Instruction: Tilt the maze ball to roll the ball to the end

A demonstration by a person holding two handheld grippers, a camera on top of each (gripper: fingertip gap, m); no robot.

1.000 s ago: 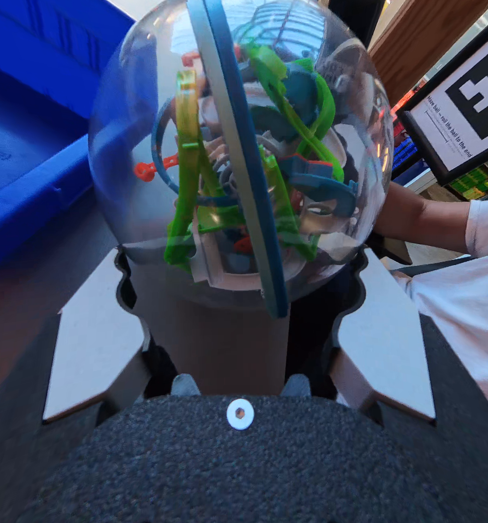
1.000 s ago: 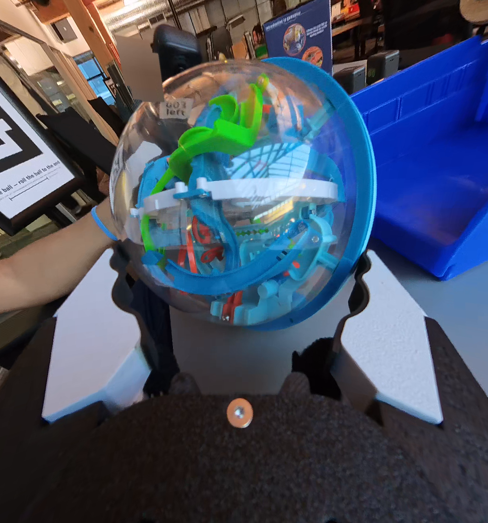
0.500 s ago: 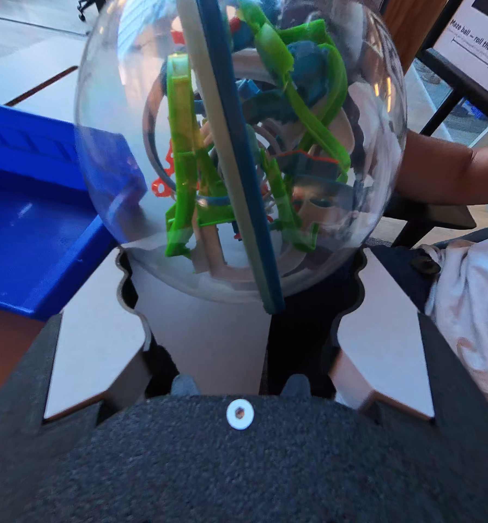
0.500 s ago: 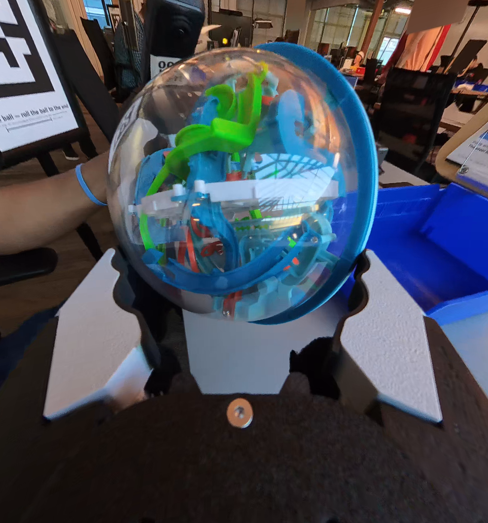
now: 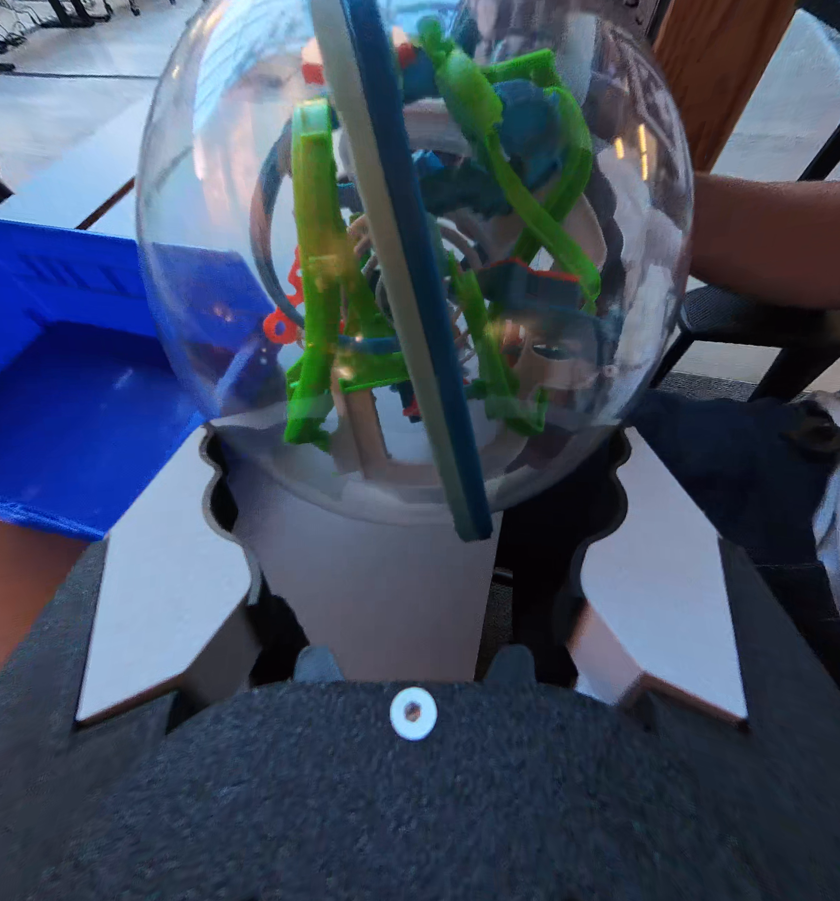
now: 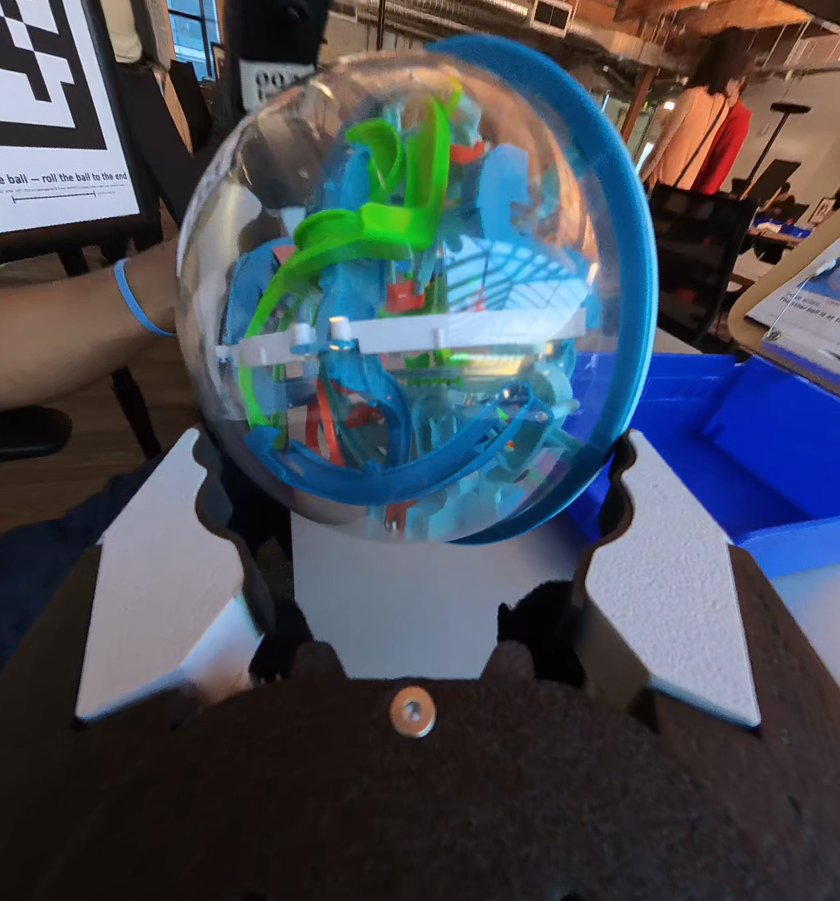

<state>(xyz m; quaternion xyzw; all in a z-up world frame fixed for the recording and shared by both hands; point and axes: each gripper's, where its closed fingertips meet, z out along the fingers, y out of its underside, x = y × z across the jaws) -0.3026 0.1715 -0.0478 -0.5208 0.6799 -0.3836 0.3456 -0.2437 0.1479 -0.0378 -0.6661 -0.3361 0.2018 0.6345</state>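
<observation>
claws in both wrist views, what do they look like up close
Left claw: two flat white fingers with wavy black inner edges, on a dark grey textured body with a silver screw washer. Right claw is built alike. One forearm wears a light blue wristband.

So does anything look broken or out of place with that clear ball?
Nothing stands out. The maze ball looks intact, its blue seam ring running nearly upright, gripped between the left tool and right tool. Motion blur hides the small ball.

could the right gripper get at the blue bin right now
Probably not: the right gripper is shut on the maze ball. The blue bin sits just behind with nothing between, but reaching in means letting go first.
</observation>
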